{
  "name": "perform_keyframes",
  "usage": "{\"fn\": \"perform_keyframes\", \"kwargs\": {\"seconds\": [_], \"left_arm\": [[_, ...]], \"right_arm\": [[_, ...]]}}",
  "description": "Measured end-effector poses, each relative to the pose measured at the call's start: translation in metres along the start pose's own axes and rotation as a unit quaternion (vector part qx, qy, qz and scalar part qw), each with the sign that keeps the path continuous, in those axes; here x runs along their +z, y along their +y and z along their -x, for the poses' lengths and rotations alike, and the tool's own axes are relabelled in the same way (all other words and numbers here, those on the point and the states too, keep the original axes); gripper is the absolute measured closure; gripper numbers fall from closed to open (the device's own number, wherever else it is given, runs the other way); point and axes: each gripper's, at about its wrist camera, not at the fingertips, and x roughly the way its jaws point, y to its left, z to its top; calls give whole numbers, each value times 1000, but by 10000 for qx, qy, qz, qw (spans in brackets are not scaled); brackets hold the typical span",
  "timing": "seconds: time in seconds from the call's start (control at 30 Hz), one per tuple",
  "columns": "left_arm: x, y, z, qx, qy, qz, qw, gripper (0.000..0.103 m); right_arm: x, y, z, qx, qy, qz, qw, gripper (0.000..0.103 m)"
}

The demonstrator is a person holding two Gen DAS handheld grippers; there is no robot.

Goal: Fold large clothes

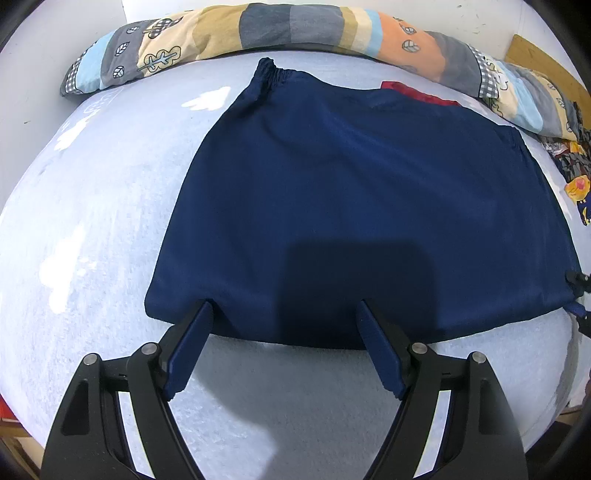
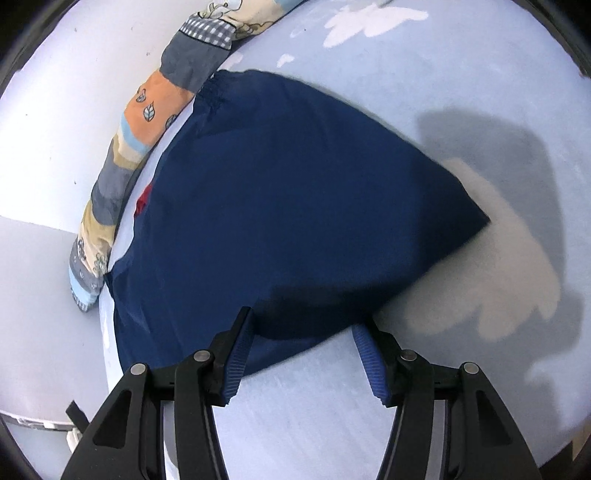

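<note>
We see the navy garment lying folded and mostly flat on the pale blue bed, its elastic cuff toward the far side, next to the patchwork bolster that runs along the wall. A strip of red lining peeks out at the garment's far edge, and a drawstring toggle sits at its right corner. Our left gripper has its fingers spread wide and released, the tips right at the garment's near hem, with nothing between the pads. In the right wrist view, our right gripper is likewise spread apart and grasps nothing; its tips meet the garment's near edge, whose folded corner points to the right. A gripper shadow falls across the sheet beyond that corner.
</note>
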Motion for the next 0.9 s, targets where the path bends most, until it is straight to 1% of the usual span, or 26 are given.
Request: {"fn": "perform_keyframes", "kwargs": {"seconds": [0.1,0.27,0.33,0.4,0.5,0.6,0.67,0.73,0.77,0.8,0.87,0.9], "left_arm": [[2,1,0,-13,5,10,10000,23],[5,3,1,-37,0,38,10000,23],[6,4,2,-65,8,78,9999,23],[8,7,2,-101,27,139,9998,23],[14,22,3,-201,25,534,9984,23],[16,35,3,-328,94,891,9954,23],[19,50,8,-474,78,1221,9914,23],[21,71,18,-565,-45,1598,9855,23],[20,84,22,-621,-102,1818,9813,23],[19,96,24,-637,-95,1985,9780,23],[16,114,22,-682,64,2219,9727,23],[12,122,18,-833,160,2333,9687,23]], "right_arm": [[5,1,-4,90,-58,-134,9999,45],[9,2,3,426,-243,-353,9982,45],[9,6,4,341,-254,-260,9988,45],[8,0,-2,126,-215,-381,9990,47],[9,-13,-3,325,-190,-858,9956,47],[12,-10,2,305,-273,-879,9953,45],[11,-9,2,266,-268,-882,9954,45],[9,-13,2,318,-219,-923,9950,45],[9,-15,2,325,-181,-929,9950,45],[8,-16,3,335,-180,-938,9949,45],[9,-21,9,363,-182,-923,9949,45],[9,-23,10,356,-159,-893,9952,45]]}}
